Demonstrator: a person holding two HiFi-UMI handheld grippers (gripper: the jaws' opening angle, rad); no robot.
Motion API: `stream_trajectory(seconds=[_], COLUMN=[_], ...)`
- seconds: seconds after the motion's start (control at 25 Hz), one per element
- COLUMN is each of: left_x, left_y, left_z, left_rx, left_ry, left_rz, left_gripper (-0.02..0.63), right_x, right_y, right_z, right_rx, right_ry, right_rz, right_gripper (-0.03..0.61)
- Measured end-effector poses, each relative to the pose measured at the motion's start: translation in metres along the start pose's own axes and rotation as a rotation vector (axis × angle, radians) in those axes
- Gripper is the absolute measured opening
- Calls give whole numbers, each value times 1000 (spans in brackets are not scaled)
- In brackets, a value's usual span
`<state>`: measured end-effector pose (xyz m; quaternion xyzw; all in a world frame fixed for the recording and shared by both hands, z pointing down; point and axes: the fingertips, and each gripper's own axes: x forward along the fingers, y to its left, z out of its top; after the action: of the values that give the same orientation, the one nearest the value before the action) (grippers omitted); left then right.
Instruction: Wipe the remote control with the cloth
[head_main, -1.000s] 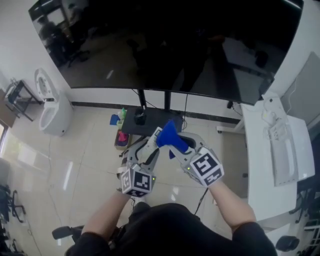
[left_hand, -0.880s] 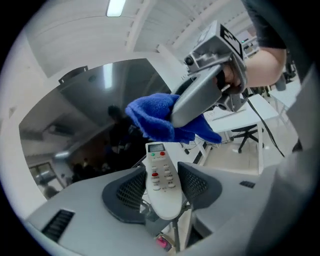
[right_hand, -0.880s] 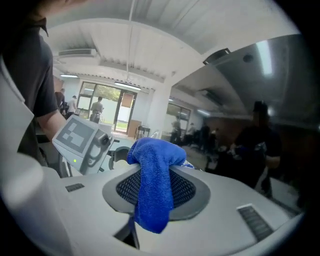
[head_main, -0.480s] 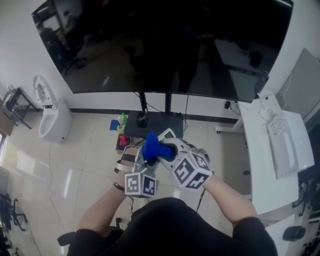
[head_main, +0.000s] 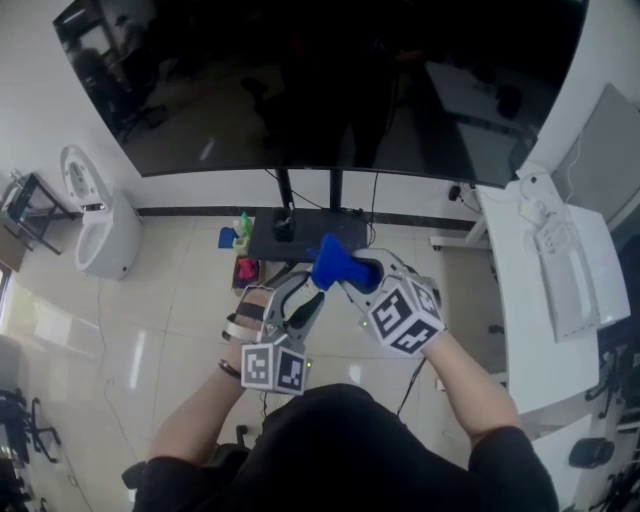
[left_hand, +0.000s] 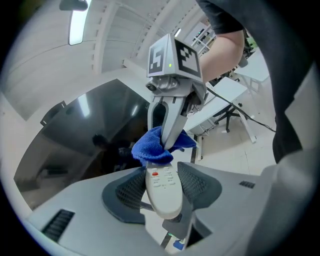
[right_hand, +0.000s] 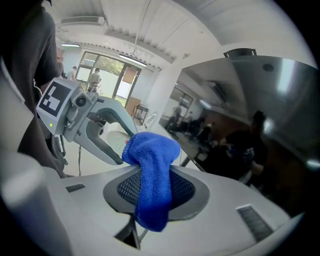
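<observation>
My left gripper (left_hand: 163, 189) is shut on a white remote control (left_hand: 164, 195), which points away from me with its red button at the far end. A blue cloth (right_hand: 152, 172) hangs folded between the jaws of my right gripper (right_hand: 155, 192); these jaws are closing on it. In the left gripper view the cloth (left_hand: 152, 147) rests on the remote's far end, under the right gripper (left_hand: 171, 142). In the head view both grippers meet in front of my chest, the cloth (head_main: 335, 262) above the left gripper (head_main: 303, 292), which hides most of the remote.
A large black TV screen (head_main: 320, 90) stands ahead on a dark stand base (head_main: 305, 235). A white desk (head_main: 545, 300) runs along the right. A white appliance (head_main: 100, 230) sits at the left, and coloured bottles (head_main: 240, 245) stand by the base on the tiled floor.
The right gripper carried the cloth to the left over the remote, then back to the right and up. The left gripper stayed nearly still with the remote.
</observation>
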<state>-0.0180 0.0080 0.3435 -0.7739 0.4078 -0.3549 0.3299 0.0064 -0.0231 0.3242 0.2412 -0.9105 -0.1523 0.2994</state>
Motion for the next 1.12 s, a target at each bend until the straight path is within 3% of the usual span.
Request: stream_trajectory(seconds=[0.2, 0.36, 0.44, 0.56, 0.84, 1.12], left_x=[1, 6, 8, 6, -5, -3], left_y=[1, 6, 5, 2, -11, -16], left_z=[-5, -8, -2, 9, 20, 22], left_rx=[-30, -58, -47, 3, 87, 25], left_ry=[15, 26, 19, -5, -37, -51], left_rz=[-1, 3, 3, 3, -14, -33], left_gripper=[204, 206, 205, 204, 204, 204], right_x=[-18, -20, -14, -12, -23, -32], right_y=[-15, 28, 50, 61, 20, -14], right_z=[5, 37, 41, 41, 11, -18], right_rx=[41, -62, -105, -112, -71, 9], right_ry=[-48, -111, -92, -71, -11, 14], right_rz=[-45, 79, 140, 164, 67, -6], right_gripper=[112, 112, 112, 113, 112, 112])
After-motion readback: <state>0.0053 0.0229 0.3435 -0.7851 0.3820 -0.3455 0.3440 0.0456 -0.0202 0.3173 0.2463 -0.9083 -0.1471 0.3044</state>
